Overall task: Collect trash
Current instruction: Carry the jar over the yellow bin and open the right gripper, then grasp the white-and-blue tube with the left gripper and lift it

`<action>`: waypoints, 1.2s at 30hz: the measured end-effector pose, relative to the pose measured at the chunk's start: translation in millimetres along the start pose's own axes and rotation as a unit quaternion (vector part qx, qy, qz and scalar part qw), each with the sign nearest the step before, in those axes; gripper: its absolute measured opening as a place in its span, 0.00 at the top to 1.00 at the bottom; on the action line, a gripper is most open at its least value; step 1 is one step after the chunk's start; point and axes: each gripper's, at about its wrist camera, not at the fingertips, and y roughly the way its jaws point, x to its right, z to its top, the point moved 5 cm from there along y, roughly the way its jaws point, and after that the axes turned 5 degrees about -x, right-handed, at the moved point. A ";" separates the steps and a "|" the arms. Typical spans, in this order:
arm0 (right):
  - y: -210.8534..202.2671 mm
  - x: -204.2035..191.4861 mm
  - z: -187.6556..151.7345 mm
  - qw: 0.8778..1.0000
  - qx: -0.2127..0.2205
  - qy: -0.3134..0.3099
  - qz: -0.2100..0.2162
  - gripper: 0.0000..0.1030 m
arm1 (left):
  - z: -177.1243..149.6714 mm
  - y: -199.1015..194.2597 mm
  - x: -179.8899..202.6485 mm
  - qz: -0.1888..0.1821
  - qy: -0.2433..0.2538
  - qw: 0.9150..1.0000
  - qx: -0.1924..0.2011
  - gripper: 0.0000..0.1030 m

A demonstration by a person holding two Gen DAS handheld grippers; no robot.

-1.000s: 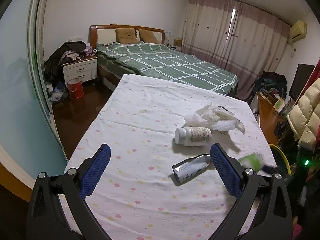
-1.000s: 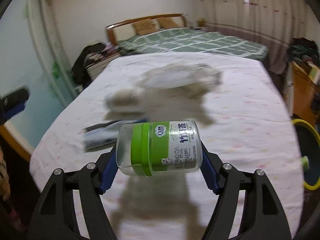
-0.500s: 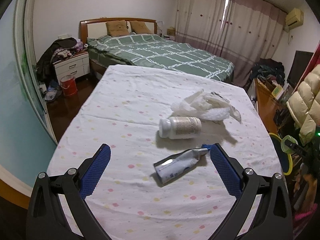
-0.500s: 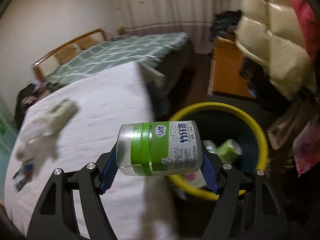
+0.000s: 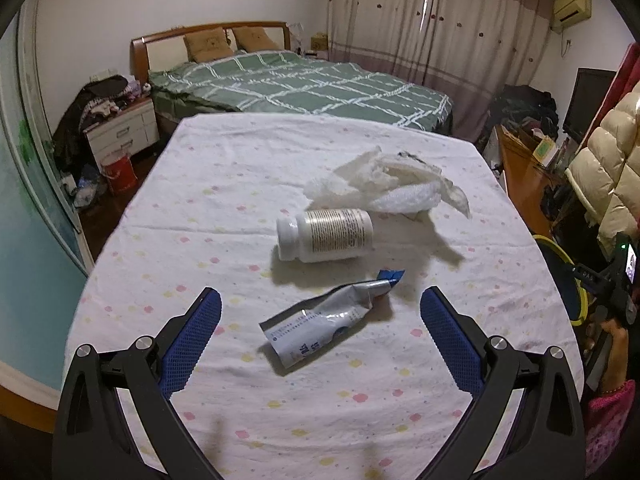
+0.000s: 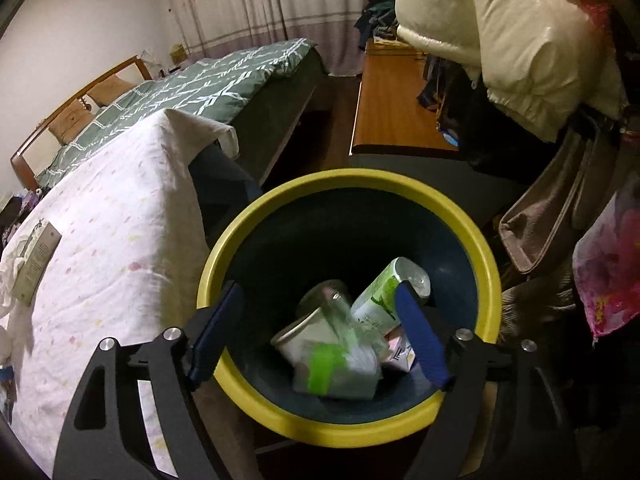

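My right gripper [image 6: 318,290] hovers over the yellow-rimmed bin [image 6: 348,182] beside the table, its jaws opening. Clear of the pads, the green-banded clear jar [image 6: 332,364] drops blurred into the bin onto a green can [image 6: 384,292] and a paper cup [image 6: 308,332]. My left gripper [image 5: 320,296] stands open low over the cloth-covered table [image 5: 200,200]. A squeezed grey tube [image 5: 324,326] lies between its fingers, untouched. Beyond it lie a white pill bottle [image 5: 326,234] on its side and crumpled white wrapping [image 5: 384,182].
A green-quilted bed [image 5: 300,84] stands behind the table. A wooden desk [image 6: 392,108] and a cream puffy coat [image 6: 500,40] crowd the bin's far side. A nightstand [image 5: 120,132] and red bucket [image 5: 118,170] sit at the left on dark floor.
My right gripper swung from the table to above the bin and let go of the green jar, which now falls inside. My left gripper moved closer to the tube and bottle.
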 end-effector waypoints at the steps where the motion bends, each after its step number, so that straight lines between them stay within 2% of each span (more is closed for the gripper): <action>1: -1.7 -1.2 0.0 1.000 0.001 -0.002 0.001 0.26 | -1.2 3.1 -0.2 -0.001 0.001 1.000 -0.004 0.05; 5: -5.1 -4.2 0.4 1.000 0.005 -0.007 0.005 0.25 | -6.4 21.6 2.3 0.002 0.021 1.000 -0.020 0.05; 8: -5.1 -10.5 -1.7 1.000 0.004 -0.012 0.009 0.25 | -9.8 39.7 5.8 -0.013 0.040 0.998 -0.041 0.05; 13: -3.7 -13.6 -2.8 1.000 0.002 -0.016 0.012 0.25 | -12.9 70.6 7.3 -0.015 0.074 0.995 -0.072 0.05; 18: -1.4 -13.4 -4.8 1.000 -0.002 -0.017 0.012 0.25 | -14.2 92.2 2.7 -0.030 0.087 0.992 -0.090 0.05; 20: -0.6 -13.9 -4.7 1.000 -0.003 -0.017 0.015 0.25 | -13.9 94.8 6.7 -0.028 0.110 0.990 -0.089 0.05; 23: -0.1 -14.9 -4.7 1.000 -0.004 -0.019 0.017 0.25 | -12.3 96.1 10.4 -0.031 0.117 0.988 -0.093 0.12; 25: 0.2 -15.7 -5.2 1.000 -0.004 -0.020 0.019 0.25 | -11.7 94.5 13.6 -0.036 0.117 0.988 -0.096 0.20; 33: 1.4 -15.1 -6.1 0.999 -0.005 -0.016 0.031 0.25 | -23.7 82.9 37.5 -0.050 0.134 0.984 -0.104 0.34; 36: 0.6 -12.9 -7.0 0.999 -0.004 -0.013 0.034 0.25 | -23.4 83.7 47.1 -0.045 0.142 0.984 -0.102 0.39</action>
